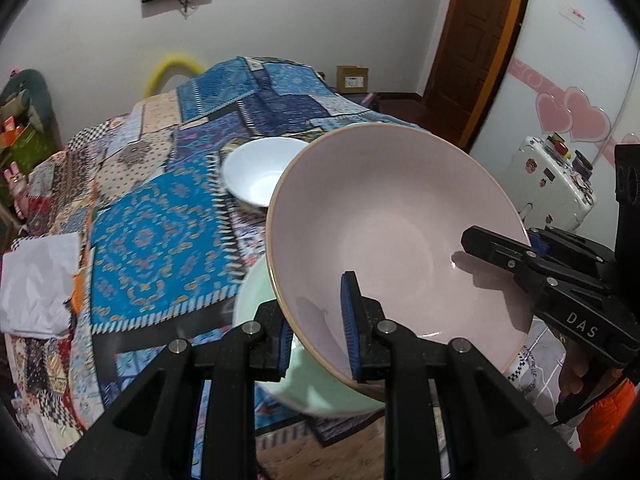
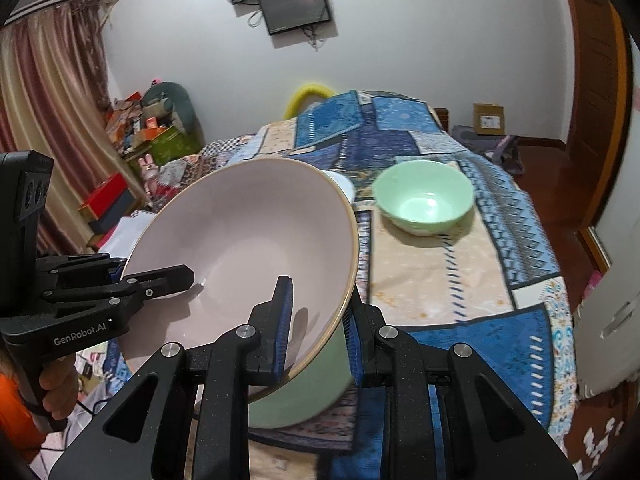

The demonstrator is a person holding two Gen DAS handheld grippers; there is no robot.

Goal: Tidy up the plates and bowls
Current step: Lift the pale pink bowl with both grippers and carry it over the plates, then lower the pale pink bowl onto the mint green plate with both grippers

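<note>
A: Pink-glazed, green outside, tilted and lifted clear of the patchwork cloth (image 1: 160,240): the big bowl (image 1: 392,240), seen from the left wrist. Left gripper (image 1: 320,332) clamped on the near rim, one blue pad inside, one outside. Right gripper (image 1: 516,252) pinched on the rim at the far right side of the same bowl, jaws together on it.

B: And beyond the big bowl?

A: White bowl (image 1: 264,172), resting on the cloth just behind the big bowl's upper left edge. Partly hidden by it.

B: From the right wrist?

A: Same big bowl (image 2: 248,248), held up and leaning. Right gripper (image 2: 316,328) closed on the rim nearest the lens; left gripper (image 2: 160,280) gripping the rim on the opposite side. Small green bowl (image 2: 426,196) sitting alone on the cloth, up and right of the big bowl, well apart from it. Sliver of the white bowl (image 2: 342,188) peeking past the big bowl's top edge.

B: Progress?

A: Early, judging by the layout. Nothing stacked yet; two small bowls loose on the cloth, big one in mid-carry. Likely left: setting it down, nesting the others. No plates visible.
</note>
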